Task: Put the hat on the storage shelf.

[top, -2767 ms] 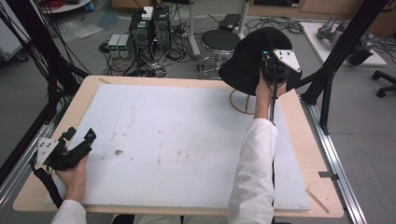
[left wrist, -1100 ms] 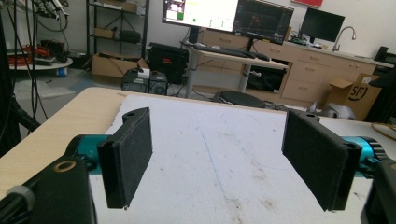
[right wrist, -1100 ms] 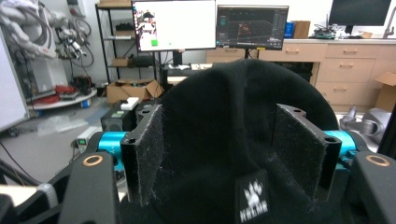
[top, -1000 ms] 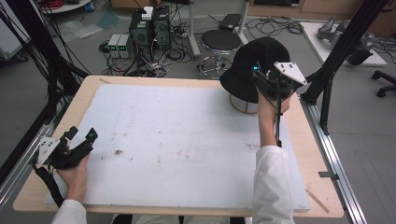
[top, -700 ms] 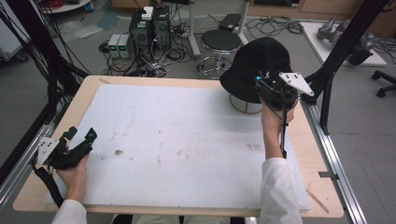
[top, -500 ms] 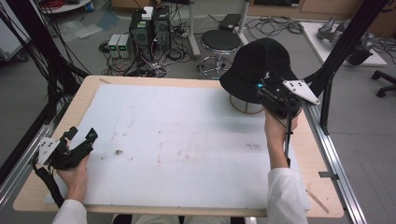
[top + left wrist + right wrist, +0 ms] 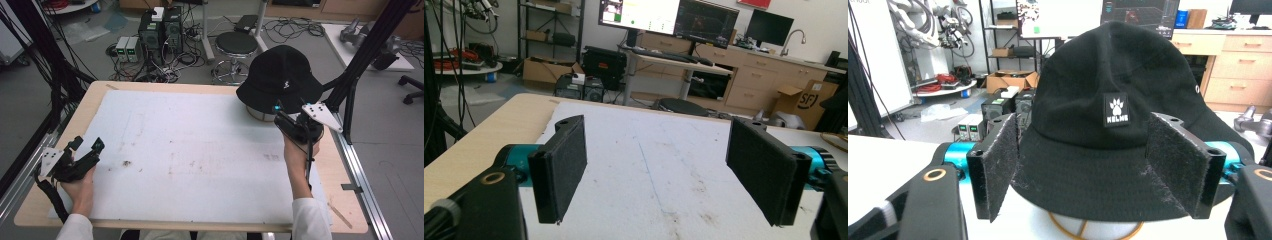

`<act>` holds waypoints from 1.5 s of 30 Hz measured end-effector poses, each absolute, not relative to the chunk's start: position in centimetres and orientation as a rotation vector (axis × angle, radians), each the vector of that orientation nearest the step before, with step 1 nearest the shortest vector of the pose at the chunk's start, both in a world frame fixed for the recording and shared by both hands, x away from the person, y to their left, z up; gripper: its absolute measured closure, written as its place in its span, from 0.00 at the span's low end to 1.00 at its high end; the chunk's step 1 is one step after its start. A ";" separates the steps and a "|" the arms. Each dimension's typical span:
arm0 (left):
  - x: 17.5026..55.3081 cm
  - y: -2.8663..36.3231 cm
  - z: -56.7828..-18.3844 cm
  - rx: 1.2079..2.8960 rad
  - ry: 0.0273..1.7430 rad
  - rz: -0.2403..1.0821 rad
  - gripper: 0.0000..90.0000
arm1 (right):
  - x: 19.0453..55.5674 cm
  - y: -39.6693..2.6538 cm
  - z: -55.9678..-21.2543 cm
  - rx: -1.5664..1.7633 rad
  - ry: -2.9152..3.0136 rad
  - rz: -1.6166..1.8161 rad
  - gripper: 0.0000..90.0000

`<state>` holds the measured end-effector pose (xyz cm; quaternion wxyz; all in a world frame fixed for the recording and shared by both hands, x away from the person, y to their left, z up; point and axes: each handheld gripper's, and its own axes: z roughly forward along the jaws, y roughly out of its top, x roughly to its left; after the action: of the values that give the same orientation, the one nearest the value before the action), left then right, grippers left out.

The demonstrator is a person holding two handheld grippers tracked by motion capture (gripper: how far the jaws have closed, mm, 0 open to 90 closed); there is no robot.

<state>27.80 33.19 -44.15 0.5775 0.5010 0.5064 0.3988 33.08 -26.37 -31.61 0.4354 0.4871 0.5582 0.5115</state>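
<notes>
A black bucket hat (image 7: 280,77) with a small paw-print patch (image 7: 1117,110) sits upright on a white round stand (image 7: 259,114) at the table's far right. My right gripper (image 7: 281,119) is open just in front of the hat, level with its brim. In the right gripper view, my right gripper (image 7: 1082,125) has its jaws set wide on either side of the hat's front, and nothing is between them. My left gripper (image 7: 86,150) rests open at the near left of the table, far from the hat. In the left gripper view, my left gripper (image 7: 654,130) holds nothing over the white mat (image 7: 649,165).
A stained white mat (image 7: 190,150) covers most of the wooden table (image 7: 345,200). A black frame post (image 7: 360,60) rises close to the hat's right. Beyond the far edge stand a stool (image 7: 235,44) and computer boxes (image 7: 160,27) among cables.
My right gripper has drawn back from the top of the hat toward the near side and the right. The hat stays on its stand. The left gripper has not moved.
</notes>
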 end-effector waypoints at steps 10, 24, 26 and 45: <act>27.7 33.3 -44.1 1.170 1.188 0.932 0.27 | 32.4 -26.4 -33.8 1.252 1.400 1.264 0.29; 27.8 33.1 -44.1 1.170 1.183 0.933 0.27 | 29.4 -26.9 -34.8 1.320 1.371 1.214 0.24; 27.8 33.2 -44.1 1.167 1.186 0.935 0.27 | 29.0 -26.9 -34.8 1.311 1.373 1.215 0.24; 28.2 33.1 -44.2 1.163 1.191 0.933 0.27 | 25.3 -27.7 -40.4 1.328 1.334 1.219 0.24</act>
<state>28.16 33.13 -44.22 0.5785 0.4970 0.5091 0.3990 25.33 -27.68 -40.44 0.4345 0.5332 0.5359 0.4896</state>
